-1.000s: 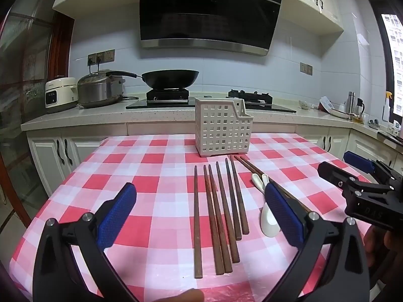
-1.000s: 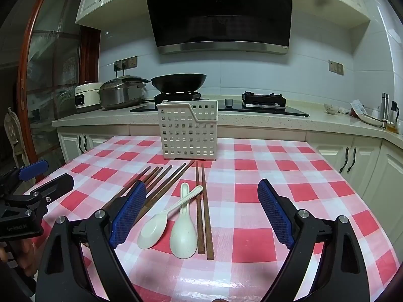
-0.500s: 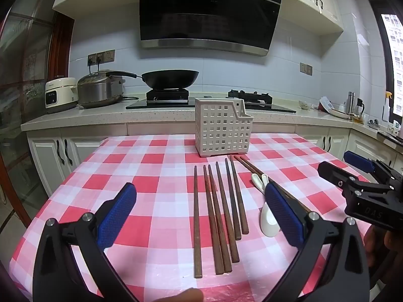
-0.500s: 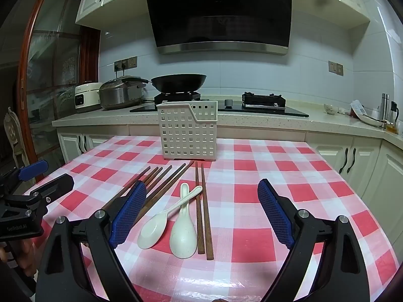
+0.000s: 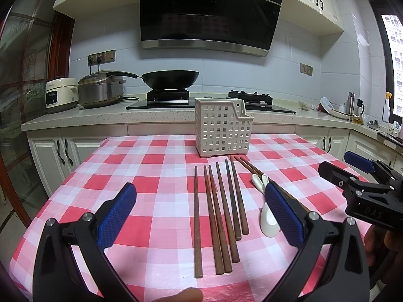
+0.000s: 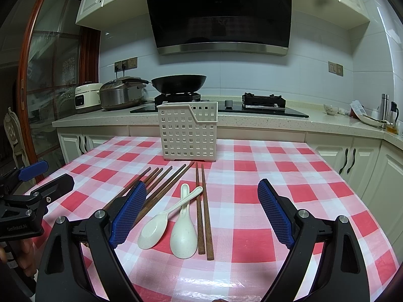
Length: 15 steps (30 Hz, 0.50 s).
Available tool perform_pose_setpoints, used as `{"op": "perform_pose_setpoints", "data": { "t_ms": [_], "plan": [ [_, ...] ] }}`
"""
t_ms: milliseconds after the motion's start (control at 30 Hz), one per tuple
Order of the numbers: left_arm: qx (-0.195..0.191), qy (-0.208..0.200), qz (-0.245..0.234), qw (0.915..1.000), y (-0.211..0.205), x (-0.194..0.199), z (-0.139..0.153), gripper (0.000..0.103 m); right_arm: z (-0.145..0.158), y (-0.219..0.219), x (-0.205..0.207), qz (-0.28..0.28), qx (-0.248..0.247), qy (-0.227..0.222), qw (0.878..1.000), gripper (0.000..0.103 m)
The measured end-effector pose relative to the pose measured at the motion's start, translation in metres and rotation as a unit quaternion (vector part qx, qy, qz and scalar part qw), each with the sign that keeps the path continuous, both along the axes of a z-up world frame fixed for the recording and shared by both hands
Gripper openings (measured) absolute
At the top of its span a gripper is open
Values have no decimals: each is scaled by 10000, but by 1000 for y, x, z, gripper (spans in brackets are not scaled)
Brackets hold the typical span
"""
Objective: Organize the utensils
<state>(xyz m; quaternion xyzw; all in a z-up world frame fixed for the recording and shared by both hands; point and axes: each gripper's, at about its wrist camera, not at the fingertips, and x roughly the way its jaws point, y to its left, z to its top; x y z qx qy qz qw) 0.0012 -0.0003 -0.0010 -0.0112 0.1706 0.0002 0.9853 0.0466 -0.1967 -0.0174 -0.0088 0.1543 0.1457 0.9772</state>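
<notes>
Several brown wooden chopsticks (image 5: pixel 219 211) lie side by side on the red-and-white checked tablecloth (image 5: pixel 156 176). Two white ceramic spoons (image 6: pixel 176 224) rest crossed beside them, with one more pair of chopsticks (image 6: pixel 202 209) to their right. A white perforated plastic holder (image 5: pixel 223 127) stands upright behind the utensils; it also shows in the right wrist view (image 6: pixel 187 132). My left gripper (image 5: pixel 199 214) hovers open above the near ends of the chopsticks. My right gripper (image 6: pixel 201 214) hangs open over the spoons. Neither holds anything.
Behind the table runs a kitchen counter (image 5: pixel 75 118) with a rice cooker (image 5: pixel 60 97), a pressure cooker (image 5: pixel 99 91) and a black wok (image 5: pixel 170 79) on the stove. White cabinets (image 6: pixel 365 161) stand to the right of the table.
</notes>
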Motion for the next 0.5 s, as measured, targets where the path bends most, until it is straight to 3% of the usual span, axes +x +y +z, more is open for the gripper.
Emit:
{"op": "perform_pose_setpoints", "data": {
  "t_ms": [500],
  "plan": [
    [11, -14, 3, 10000, 0, -2, 1, 99, 0, 0, -1, -4, 1, -5, 10000, 84]
  ]
}}
